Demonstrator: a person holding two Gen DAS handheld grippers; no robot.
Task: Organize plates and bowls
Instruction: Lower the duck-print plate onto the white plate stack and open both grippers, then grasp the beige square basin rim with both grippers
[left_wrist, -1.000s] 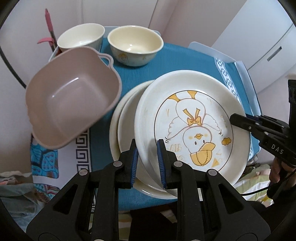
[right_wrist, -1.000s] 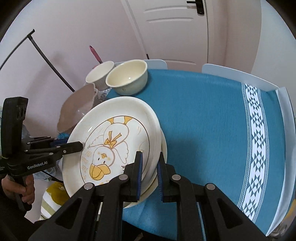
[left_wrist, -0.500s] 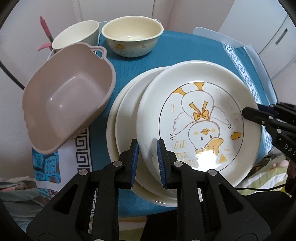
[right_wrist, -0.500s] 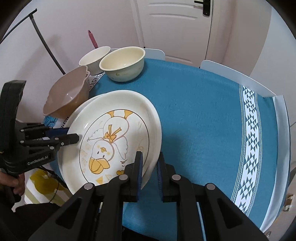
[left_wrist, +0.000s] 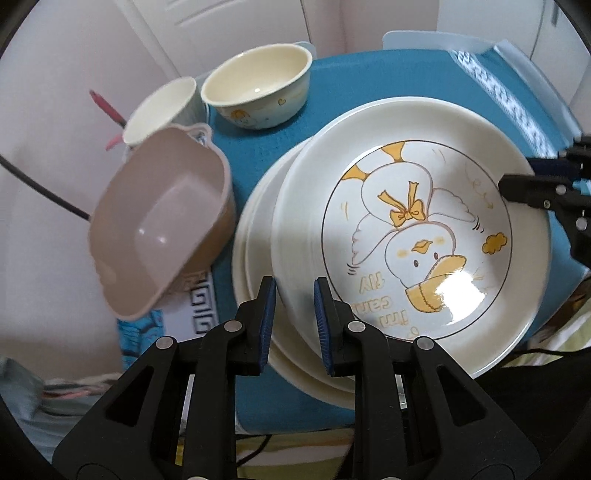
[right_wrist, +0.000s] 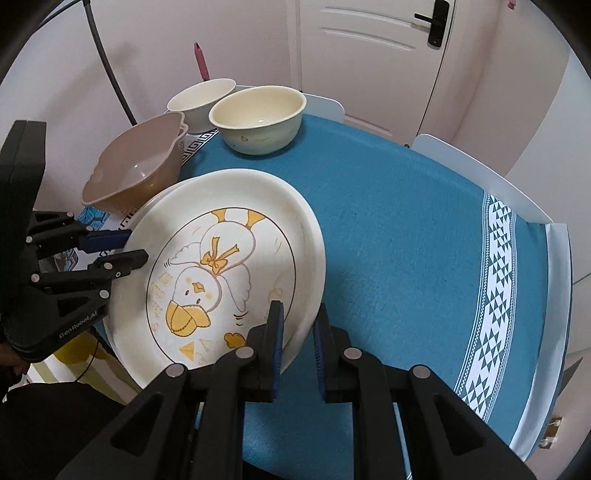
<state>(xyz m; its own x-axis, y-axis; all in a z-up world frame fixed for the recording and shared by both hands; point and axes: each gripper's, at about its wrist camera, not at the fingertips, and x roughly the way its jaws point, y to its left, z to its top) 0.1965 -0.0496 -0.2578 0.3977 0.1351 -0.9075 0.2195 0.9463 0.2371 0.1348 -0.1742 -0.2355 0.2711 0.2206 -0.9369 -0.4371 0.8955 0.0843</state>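
Item 1: duck plate (left_wrist: 410, 236), cream, printed with a yellow-billed duck in a bow. It sits on top of a stack of plain plates (left_wrist: 255, 236) at the near edge of the table (right_wrist: 406, 229), tilted, its far rim raised off the blue cloth.

Item 2: your left gripper (left_wrist: 294, 314), black with blue pads. Its jaws are nearly together and pinch the rim of the duck plate on the side towards the table's left edge.

Item 3: your right gripper (right_wrist: 298, 334), same make. Its jaws are drawn close and clamp the opposite rim of the same plate, the side towards the middle of the table.

Item 4: pink bowl (left_wrist: 159, 225), square-cornered with small handles. It stands at the left edge of the table, just beside the plate stack, leaning.

Item 5: cream bowl (left_wrist: 258, 85), round, with small printed figures on its wall. It stands upright at the far left corner.

Item 6: white bowl (left_wrist: 162, 107), smaller, touching or just beside the cream bowl, nearest the wall.

Item 7: a pink utensil handle (right_wrist: 201, 61) stands up behind the white bowl.
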